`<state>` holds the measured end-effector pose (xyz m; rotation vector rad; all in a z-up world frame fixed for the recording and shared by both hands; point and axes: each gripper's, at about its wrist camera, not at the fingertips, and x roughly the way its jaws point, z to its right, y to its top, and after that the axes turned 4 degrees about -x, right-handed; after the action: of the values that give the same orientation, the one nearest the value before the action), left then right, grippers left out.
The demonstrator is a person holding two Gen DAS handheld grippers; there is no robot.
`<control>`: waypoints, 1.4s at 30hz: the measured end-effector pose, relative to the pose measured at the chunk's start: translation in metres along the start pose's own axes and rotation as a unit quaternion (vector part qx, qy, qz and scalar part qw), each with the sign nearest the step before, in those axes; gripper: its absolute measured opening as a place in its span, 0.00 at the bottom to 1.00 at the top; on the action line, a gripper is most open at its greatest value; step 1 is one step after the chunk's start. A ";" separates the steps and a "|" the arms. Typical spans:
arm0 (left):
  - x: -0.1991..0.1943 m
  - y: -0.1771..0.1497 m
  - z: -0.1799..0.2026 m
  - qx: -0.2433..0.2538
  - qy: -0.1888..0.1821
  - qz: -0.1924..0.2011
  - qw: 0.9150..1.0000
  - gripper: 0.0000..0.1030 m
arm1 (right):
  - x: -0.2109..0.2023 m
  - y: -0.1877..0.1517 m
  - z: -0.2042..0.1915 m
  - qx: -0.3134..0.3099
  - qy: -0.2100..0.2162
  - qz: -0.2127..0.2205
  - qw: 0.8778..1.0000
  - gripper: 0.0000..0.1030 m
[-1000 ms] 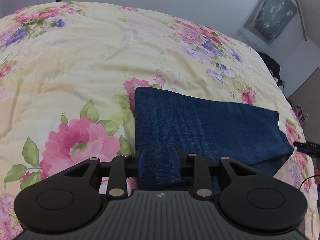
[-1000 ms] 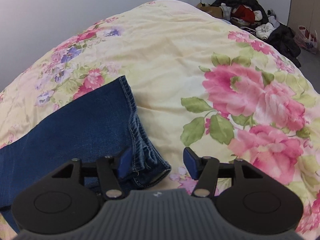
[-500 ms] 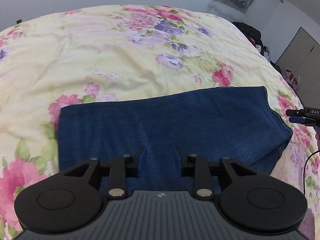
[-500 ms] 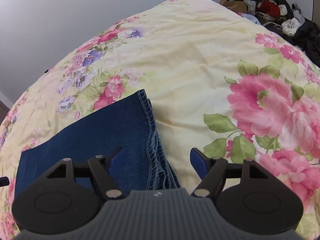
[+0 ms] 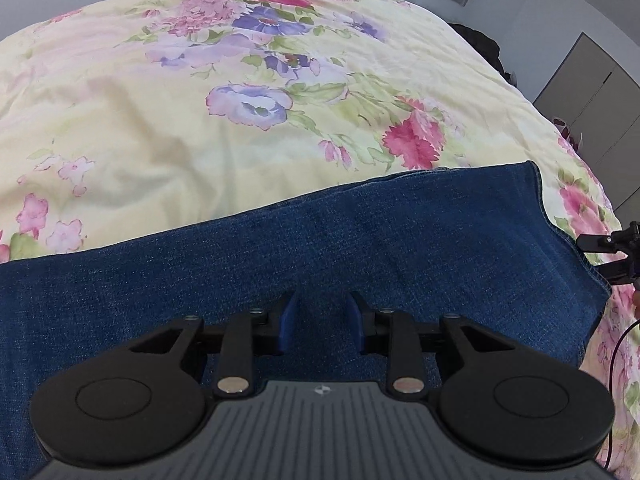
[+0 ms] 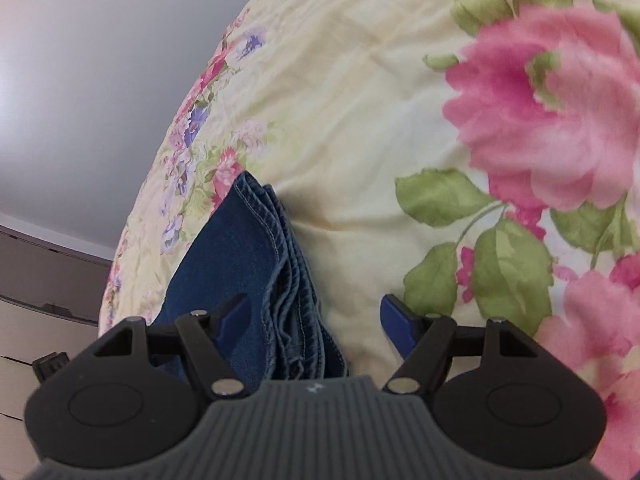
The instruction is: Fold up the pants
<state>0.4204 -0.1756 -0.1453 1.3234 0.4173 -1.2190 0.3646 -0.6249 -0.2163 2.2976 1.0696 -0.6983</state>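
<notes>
Folded jeans flat on the flowered bedspread

We hold our left gripper over the middle of the denim, jaws partly apart with nothing pinched. Our right gripper stands wide and released above the stacked hems, one blue pad over bare bedspread, gripping nothing.

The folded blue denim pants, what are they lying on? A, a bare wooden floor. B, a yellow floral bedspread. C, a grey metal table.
B: the folded blue denim pants lie flat on the pale yellow floral bedspread, which shows all around them.
</notes>
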 end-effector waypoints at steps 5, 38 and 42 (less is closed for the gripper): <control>0.002 0.010 -0.002 0.004 0.001 0.008 1.000 0.31 | 0.023 0.004 0.009 0.013 0.087 -0.012 0.996 0.65; -0.040 -0.103 0.059 0.147 -0.038 -0.015 0.988 0.22 | -0.011 -0.010 -0.158 -0.124 -0.022 0.024 0.992 0.13; -0.055 -0.118 0.062 0.168 -0.047 -0.031 0.984 0.22 | -0.015 -0.017 -0.196 -0.137 -0.046 0.026 0.989 0.12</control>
<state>0.2764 -0.1818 -0.1420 1.5380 0.1903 -1.4441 0.3888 -0.4993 -0.0658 2.0322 0.9933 -0.5906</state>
